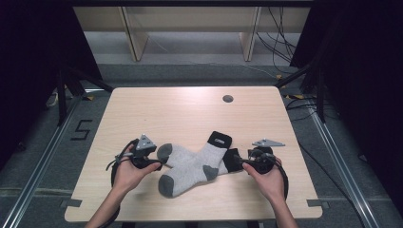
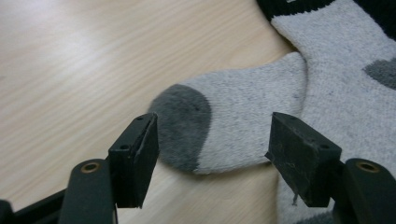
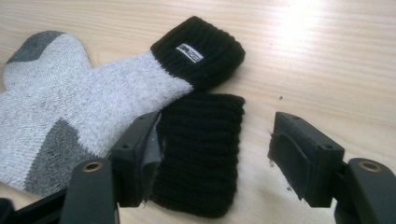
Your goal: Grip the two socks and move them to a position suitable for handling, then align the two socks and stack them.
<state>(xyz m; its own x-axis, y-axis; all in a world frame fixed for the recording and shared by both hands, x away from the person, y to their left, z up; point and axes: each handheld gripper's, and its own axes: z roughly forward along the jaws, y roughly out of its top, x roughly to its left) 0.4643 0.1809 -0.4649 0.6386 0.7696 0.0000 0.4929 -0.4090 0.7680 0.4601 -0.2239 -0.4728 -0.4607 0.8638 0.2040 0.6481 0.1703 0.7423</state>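
Two grey socks with dark grey toes and heels and black cuffs lie crossed on the wooden table (image 1: 190, 109). The upper sock (image 1: 190, 171) runs from its labelled cuff (image 3: 201, 49) down to a toe near the front edge. The lower sock (image 1: 178, 154) lies across under it. My left gripper (image 1: 159, 165) is open, and the lower sock's dark toe (image 2: 182, 126) lies between its jaws (image 2: 212, 149) without being pressed. My right gripper (image 1: 240, 164) is open too, its jaws (image 3: 215, 144) standing to either side of the lower sock's black cuff (image 3: 201, 149).
A round cable hole (image 1: 227, 99) sits near the table's far edge. Bare tabletop stretches behind and to both sides of the socks. Beyond the table stand wooden shelf legs (image 1: 135, 42) and loose cables (image 1: 275, 42) on the floor.
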